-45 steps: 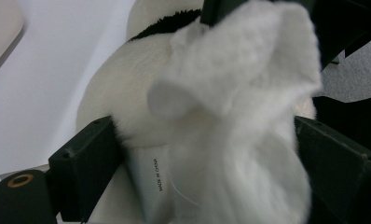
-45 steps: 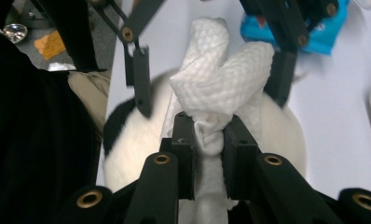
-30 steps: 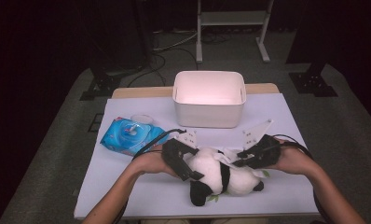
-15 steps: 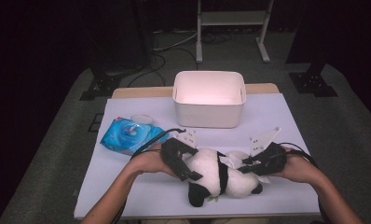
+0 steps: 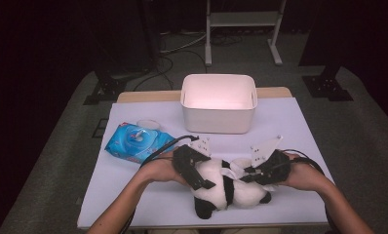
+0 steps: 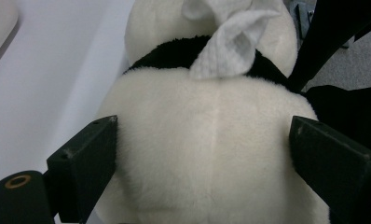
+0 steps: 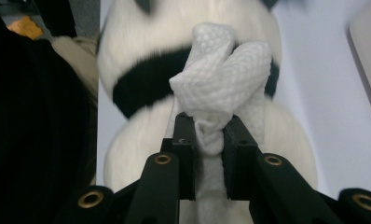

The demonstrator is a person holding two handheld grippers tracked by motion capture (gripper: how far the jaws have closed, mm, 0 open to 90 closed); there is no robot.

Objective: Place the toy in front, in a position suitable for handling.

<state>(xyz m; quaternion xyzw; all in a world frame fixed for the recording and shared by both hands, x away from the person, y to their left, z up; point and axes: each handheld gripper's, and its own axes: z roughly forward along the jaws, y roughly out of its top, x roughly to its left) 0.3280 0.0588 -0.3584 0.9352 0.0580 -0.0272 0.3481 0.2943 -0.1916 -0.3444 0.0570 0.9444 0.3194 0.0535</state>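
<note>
Your right gripper (image 7: 207,135) has its jaws pinched tight on a bunched white wipe (image 7: 223,86), pressed against the toy panda (image 5: 231,187) lying at the near edge of the table (image 5: 304,122). Your left gripper (image 6: 202,154) is spread wide around the panda's body, jaws touching the fur on both sides. Brace firmly with it, and rub in short strokes so the wipe doesn't slip out.

Table (image 5: 133,195) is viewed from above, fwd and down, at mid range. Each gripper view is taken v. close along its own jaws, from opposite sides. Panda plush (image 5: 233,187) (image 6: 207,140) (image 7: 141,70) and wipe (image 6: 230,44) (image 7: 221,88) are shared by all three views.
</note>
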